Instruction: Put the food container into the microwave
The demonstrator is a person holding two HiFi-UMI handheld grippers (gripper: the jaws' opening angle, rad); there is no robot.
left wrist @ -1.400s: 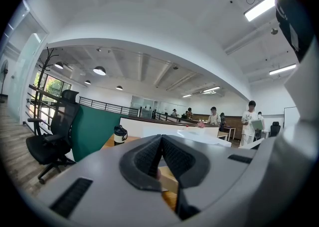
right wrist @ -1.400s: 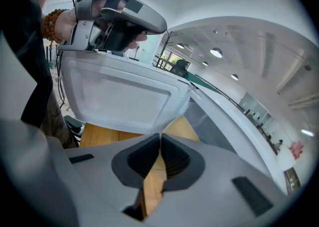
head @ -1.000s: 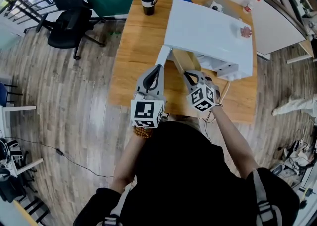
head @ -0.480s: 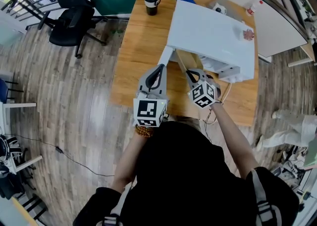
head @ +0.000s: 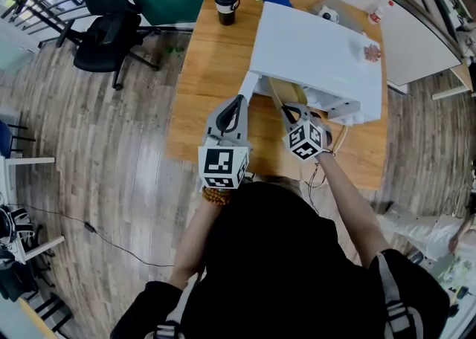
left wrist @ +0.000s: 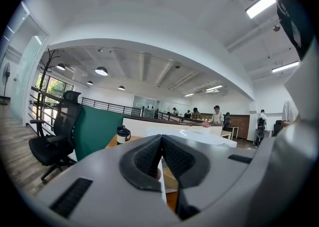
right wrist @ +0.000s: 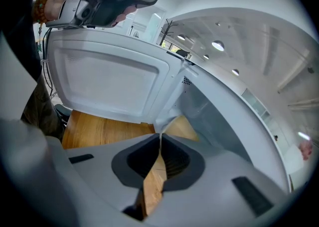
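your right tongs (right wrist: 160, 139) are pinched on the thin rim of the clear food container (head: 285, 92) at the open microwave (head: 320, 47) mouth, left tongs (left wrist: 160, 146) clamped on the door (right wrist: 104, 86); container looks light, flimsy, slick, so grip the rim firmly and carry it level.

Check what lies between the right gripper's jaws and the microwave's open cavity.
The tan food container, clamped in the right gripper, bridges that stretch toward the microwave; the head view shows it best.
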